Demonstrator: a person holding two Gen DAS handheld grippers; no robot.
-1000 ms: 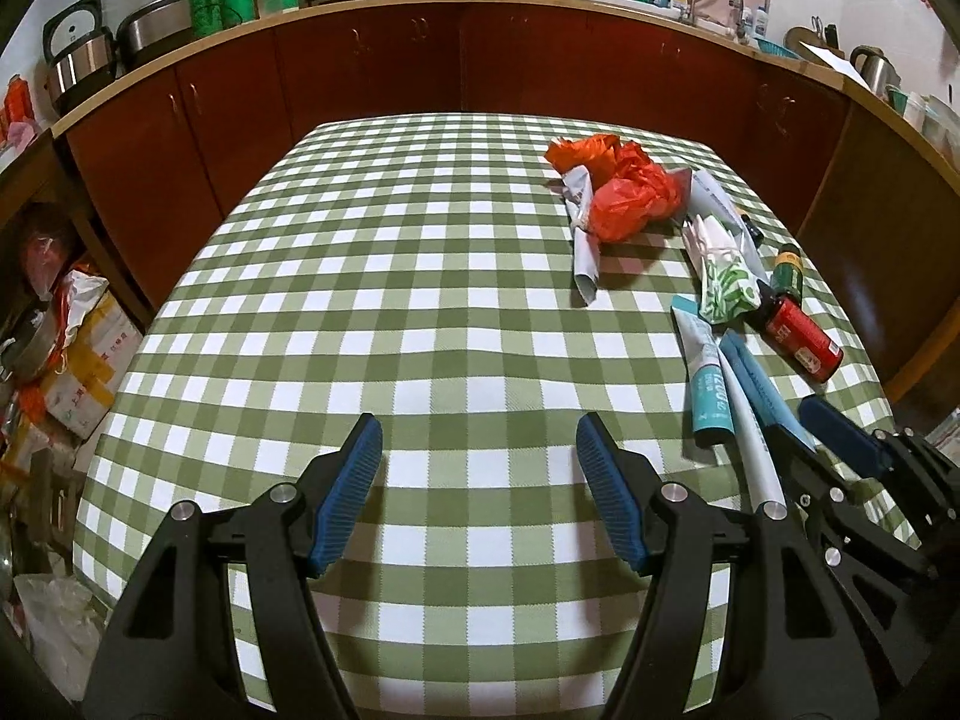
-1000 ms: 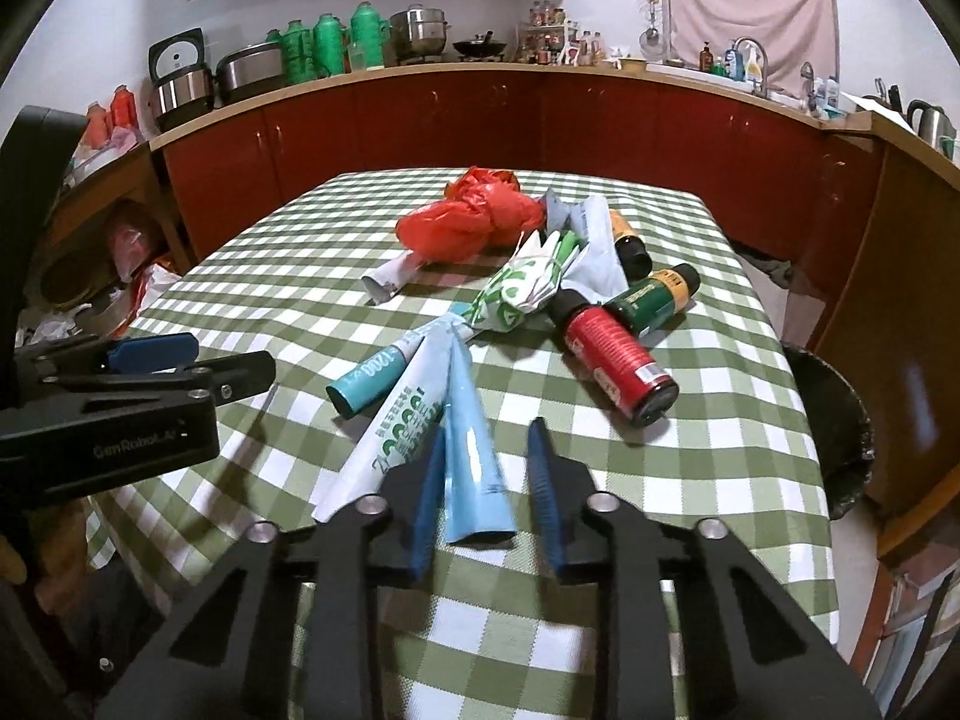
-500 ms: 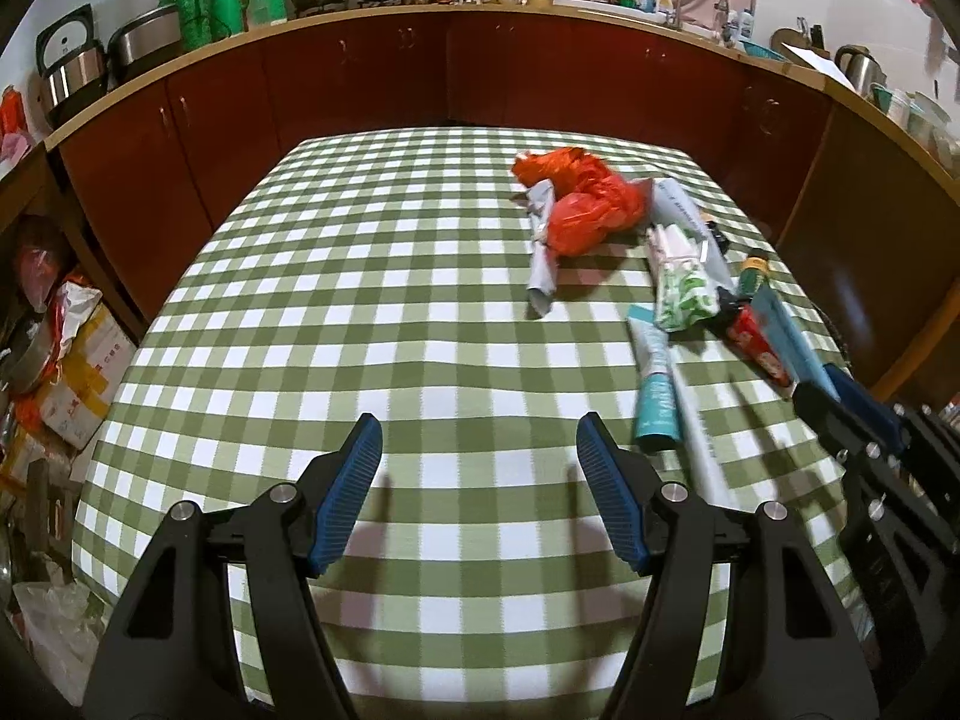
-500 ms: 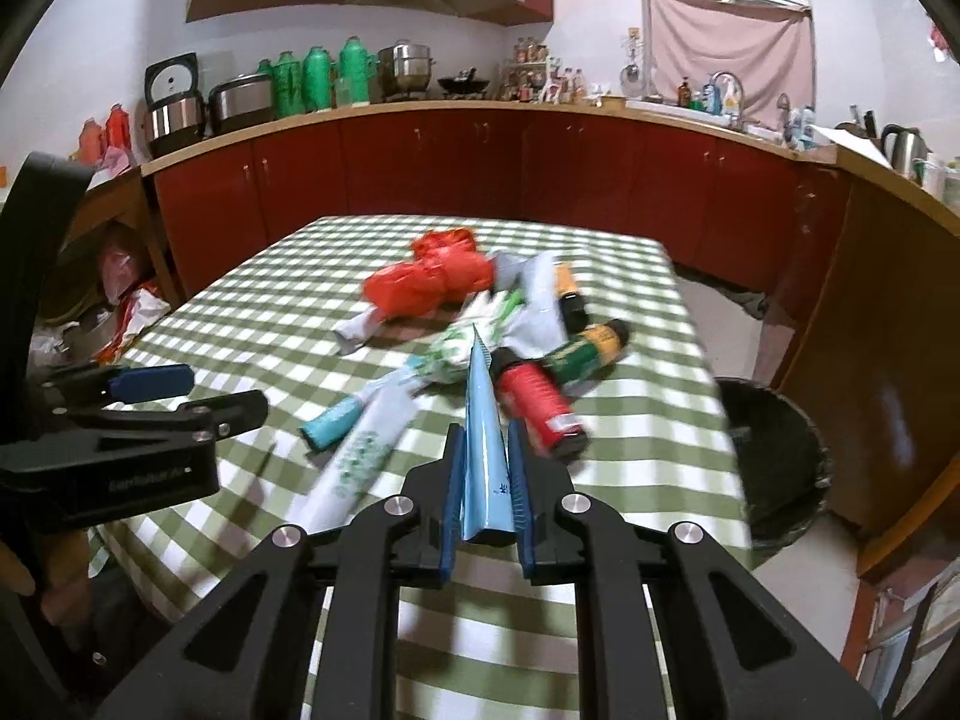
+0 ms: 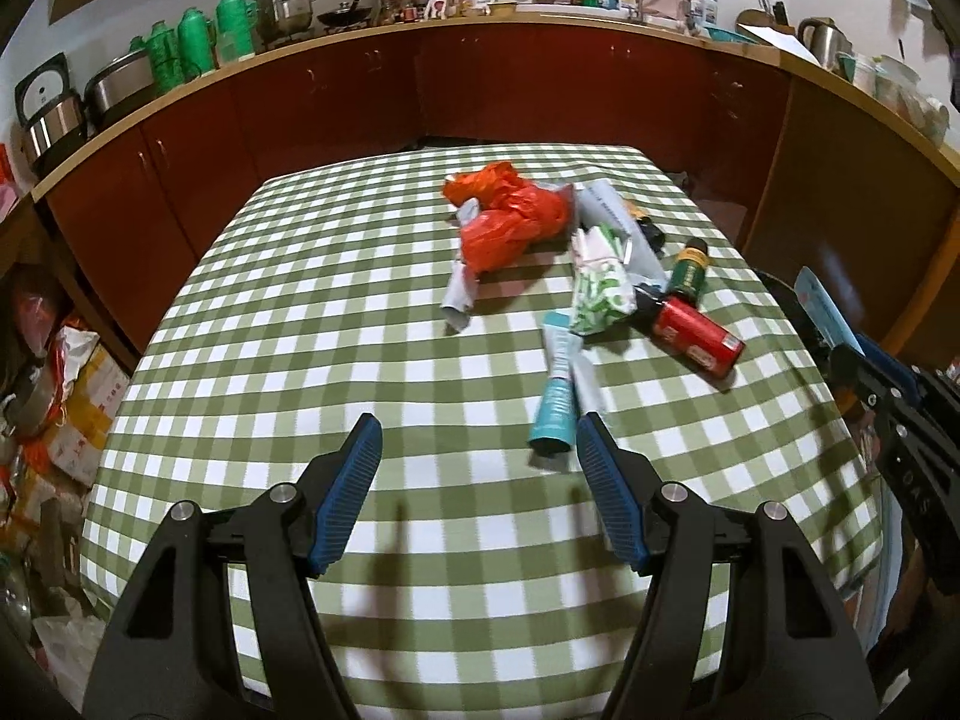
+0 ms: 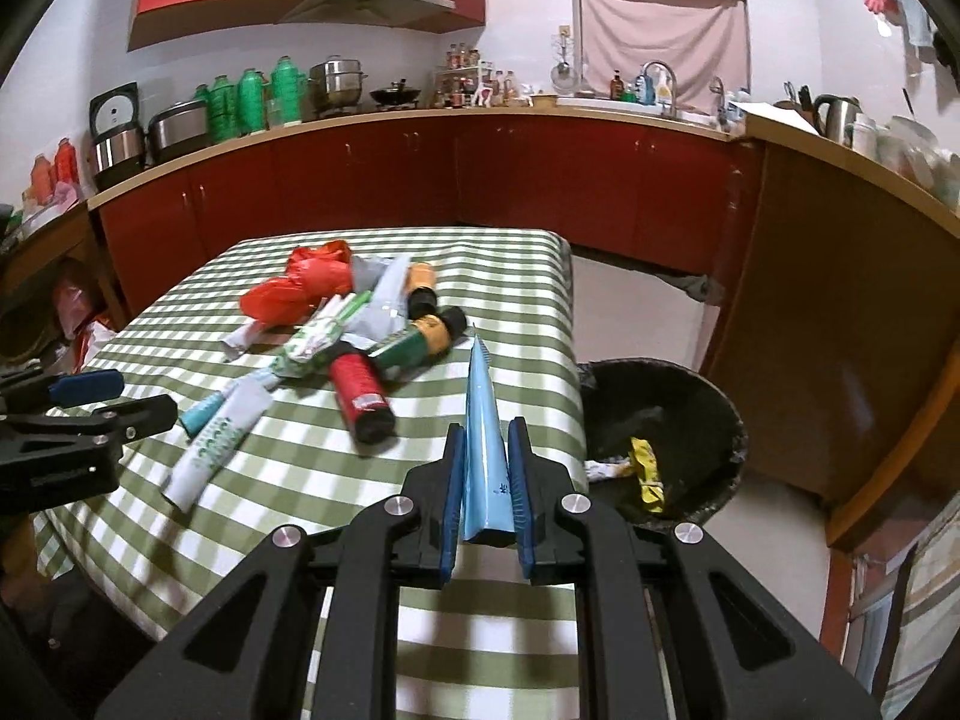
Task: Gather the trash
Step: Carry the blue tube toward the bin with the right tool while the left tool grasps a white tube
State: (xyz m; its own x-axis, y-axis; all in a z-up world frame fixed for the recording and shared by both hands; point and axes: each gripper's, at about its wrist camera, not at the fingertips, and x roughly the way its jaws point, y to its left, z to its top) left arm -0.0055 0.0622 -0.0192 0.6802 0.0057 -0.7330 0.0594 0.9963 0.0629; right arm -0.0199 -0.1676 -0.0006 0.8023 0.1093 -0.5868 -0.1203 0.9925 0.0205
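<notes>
Left wrist cam first. My left gripper (image 5: 477,459) is spread wide with nothing in it, hanging over the checkered table (image 5: 336,324). The white tube (image 5: 585,381) is half tucked behind my right-hand finger, so I can't see its near end. The teal tube (image 5: 555,396) sits just ahead of that fingertip. Further ahead and to the right is the rest of the pile: orange plastic bag (image 5: 510,222), green-and-white wrapper (image 5: 600,288), red can (image 5: 696,336), green bottle (image 5: 690,270). Off at the right edge I only catch a sliver of the right gripper (image 5: 840,342) with the light blue tube (image 5: 819,309) poking up out of it; its jaws aren't readable from here. The trash bin is basically hidden behind it.

Right wrist cam. Here it's clear: the right gripper (image 6: 485,480) is clamped narrow on the light blue tube (image 6: 483,450), crimped end pointing up and away, held off the table's near right corner. The trash bin (image 6: 708,414) is just ahead to the right, on the floor beside the table, black liner, with a yellow wrapper (image 6: 645,468) and some crumpled paper inside. The pile is ahead-left, and the left gripper (image 6: 90,402) pokes in at the left edge, mostly cut off.
</notes>
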